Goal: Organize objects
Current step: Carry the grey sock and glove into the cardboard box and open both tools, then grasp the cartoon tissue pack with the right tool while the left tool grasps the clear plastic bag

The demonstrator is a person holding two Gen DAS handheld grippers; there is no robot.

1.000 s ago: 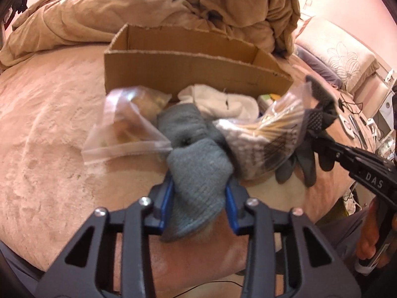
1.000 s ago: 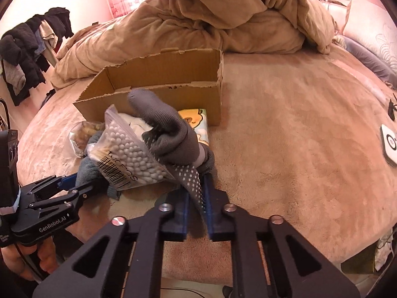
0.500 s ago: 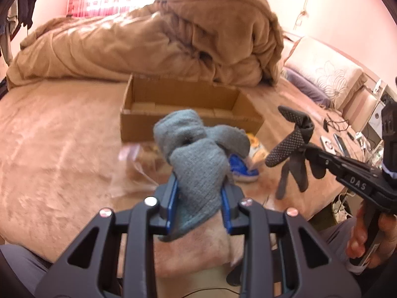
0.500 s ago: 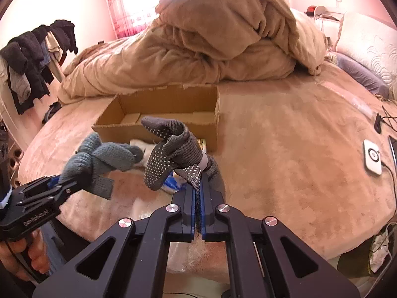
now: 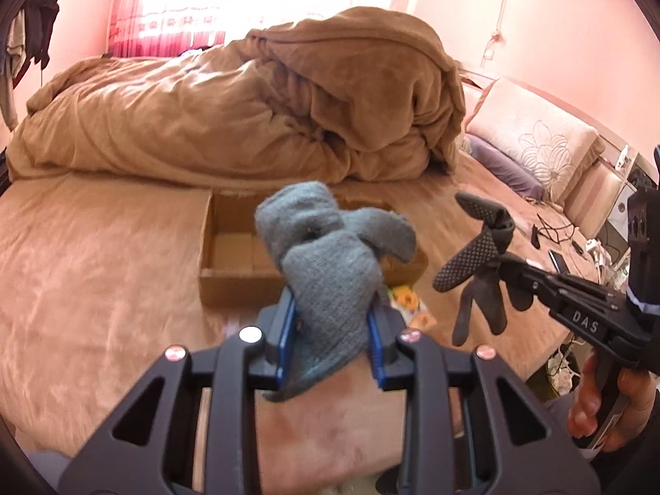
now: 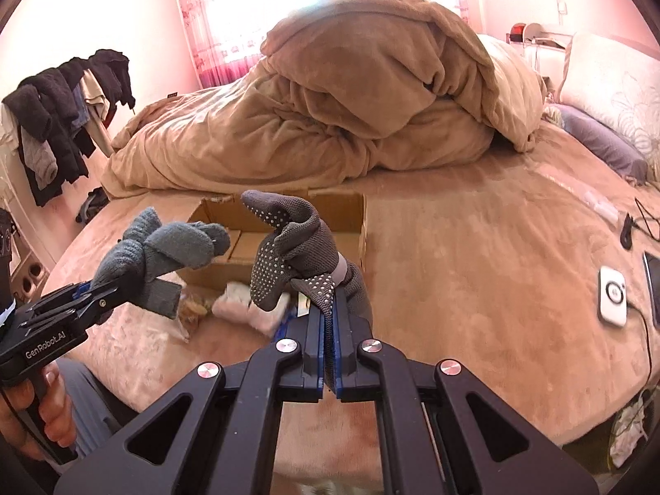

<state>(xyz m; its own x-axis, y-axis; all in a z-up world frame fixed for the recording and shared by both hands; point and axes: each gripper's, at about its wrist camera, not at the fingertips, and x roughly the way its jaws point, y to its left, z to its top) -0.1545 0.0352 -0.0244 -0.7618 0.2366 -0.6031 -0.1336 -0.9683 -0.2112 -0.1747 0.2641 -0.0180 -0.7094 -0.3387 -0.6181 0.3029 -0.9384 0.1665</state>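
Note:
My left gripper (image 5: 330, 330) is shut on a blue-grey knitted glove (image 5: 330, 255), held in the air above the bed; it also shows in the right wrist view (image 6: 161, 255). My right gripper (image 6: 330, 321) is shut on a dark grey dotted work glove (image 6: 297, 247), also lifted; it shows in the left wrist view (image 5: 478, 272). An open cardboard box (image 6: 354, 214) sits on the bed beyond both gloves. In front of the box lie a white cloth (image 6: 247, 301) and a clear bag (image 6: 192, 309).
A heaped tan duvet (image 6: 371, 95) fills the back of the bed. A small white device (image 6: 613, 296) and cables lie at the right. Pillows (image 5: 536, 144) are far right. Clothes hang at the left (image 6: 57, 119). A yellow packet (image 5: 408, 301) lies by the box.
Both grippers have risen off the pile with their gloves and pulled back from the box. The clear bags and white cloth stayed on the bed.

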